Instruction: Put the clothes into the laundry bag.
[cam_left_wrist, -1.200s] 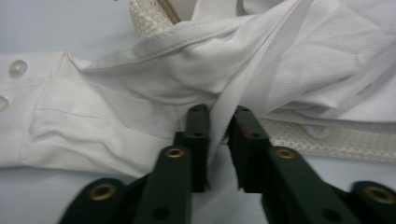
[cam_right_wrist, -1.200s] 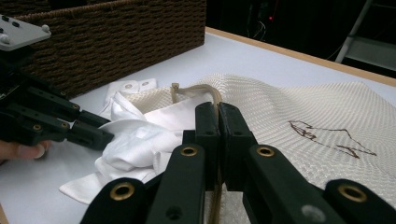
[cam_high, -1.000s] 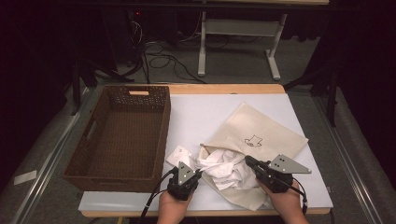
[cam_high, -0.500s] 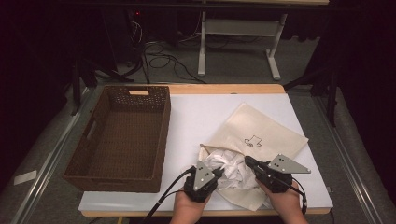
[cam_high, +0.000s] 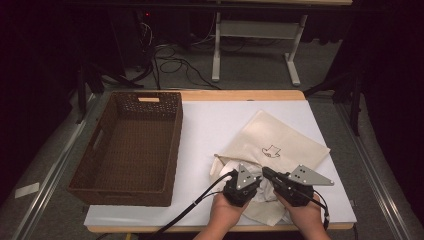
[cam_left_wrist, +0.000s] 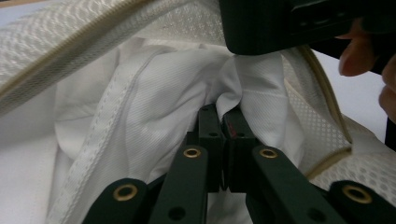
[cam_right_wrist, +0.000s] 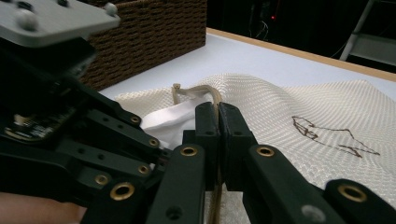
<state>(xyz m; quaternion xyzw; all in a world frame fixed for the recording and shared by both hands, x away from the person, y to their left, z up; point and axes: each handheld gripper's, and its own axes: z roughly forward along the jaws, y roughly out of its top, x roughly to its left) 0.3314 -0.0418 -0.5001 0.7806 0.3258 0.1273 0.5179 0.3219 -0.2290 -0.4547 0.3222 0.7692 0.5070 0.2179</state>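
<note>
The left hand-held gripper (cam_left_wrist: 223, 119) is clamped on a fold of white cloth (cam_left_wrist: 154, 98) inside the mouth of the mesh bag (cam_high: 280, 145). The right hand-held gripper (cam_right_wrist: 218, 114) pinches the bag's zipper edge (cam_right_wrist: 205, 91), holding the mouth open. The bag lies on the counter (cam_high: 220, 125) near its front edge, right of the wicker basket (cam_high: 132, 145), with both hand-held grippers close together at its opening

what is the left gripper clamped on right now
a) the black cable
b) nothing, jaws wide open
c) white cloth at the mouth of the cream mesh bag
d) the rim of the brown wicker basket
c: in the left gripper view the left gripper has its jaws closed on a fold of the white cloth inside the cream mesh bag.
</note>
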